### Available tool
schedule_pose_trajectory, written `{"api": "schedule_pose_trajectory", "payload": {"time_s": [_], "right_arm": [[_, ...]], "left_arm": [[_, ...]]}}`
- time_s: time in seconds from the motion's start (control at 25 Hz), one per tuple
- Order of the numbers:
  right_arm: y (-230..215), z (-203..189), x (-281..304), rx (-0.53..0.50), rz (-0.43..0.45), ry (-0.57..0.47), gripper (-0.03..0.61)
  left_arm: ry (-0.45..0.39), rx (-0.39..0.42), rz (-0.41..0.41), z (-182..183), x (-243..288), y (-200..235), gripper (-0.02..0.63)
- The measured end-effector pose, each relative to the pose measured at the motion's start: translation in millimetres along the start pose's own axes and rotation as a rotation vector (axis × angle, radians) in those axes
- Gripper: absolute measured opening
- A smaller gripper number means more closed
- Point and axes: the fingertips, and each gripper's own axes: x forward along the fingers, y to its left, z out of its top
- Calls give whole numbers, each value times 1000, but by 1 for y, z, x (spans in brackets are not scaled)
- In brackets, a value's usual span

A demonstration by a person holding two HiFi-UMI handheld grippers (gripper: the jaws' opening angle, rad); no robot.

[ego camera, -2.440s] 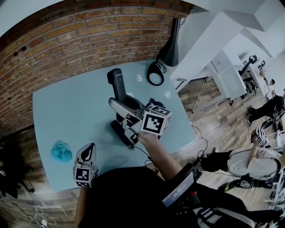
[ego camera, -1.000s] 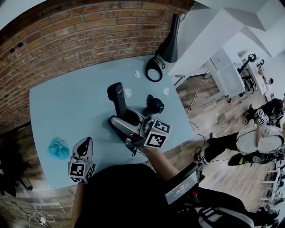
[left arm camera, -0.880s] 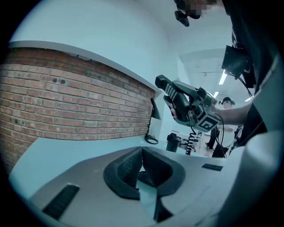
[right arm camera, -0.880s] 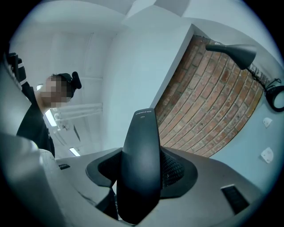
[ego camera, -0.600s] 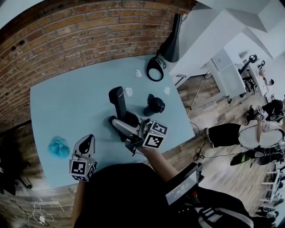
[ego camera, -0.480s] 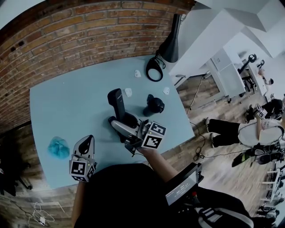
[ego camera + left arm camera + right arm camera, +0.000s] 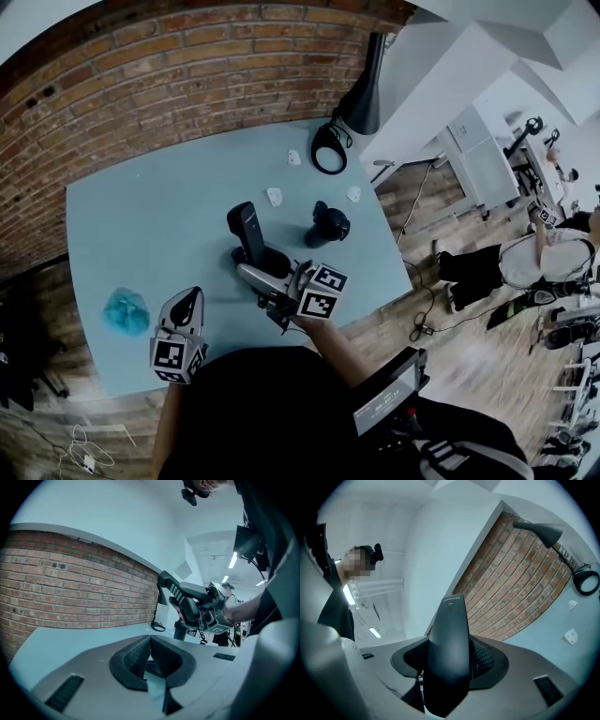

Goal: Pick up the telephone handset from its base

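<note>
Slim black handset (image 7: 449,644) is gripped in the right tongs (image 7: 261,270), held clear of the round black base (image 7: 328,225) beside them; left tongs (image 7: 150,641) closed, unneeded.

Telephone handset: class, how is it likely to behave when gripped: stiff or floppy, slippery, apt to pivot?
Probably stiff: the telephone handset stands straight out of the right gripper with no sag. Possibly slippery: its dark shell looks smooth and glossy. It might pivot, since much of its length seems to reach beyond the grip.
</note>
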Motion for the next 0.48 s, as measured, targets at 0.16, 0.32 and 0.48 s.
{"api": "schedule_pose_trajectory", "payload": {"time_s": [0.16, 0.32, 0.48], "right_arm": [[-6, -6, -1, 10, -17, 9, 242], [-14, -12, -4, 41, -27, 19, 242], [-22, -20, -6, 83, -41, 25, 242]], "left_arm": [[4, 0, -2, -1, 1, 0, 18], [10, 2, -5, -4, 1, 1, 18], [10, 1, -5, -3, 1, 1, 18]]}}
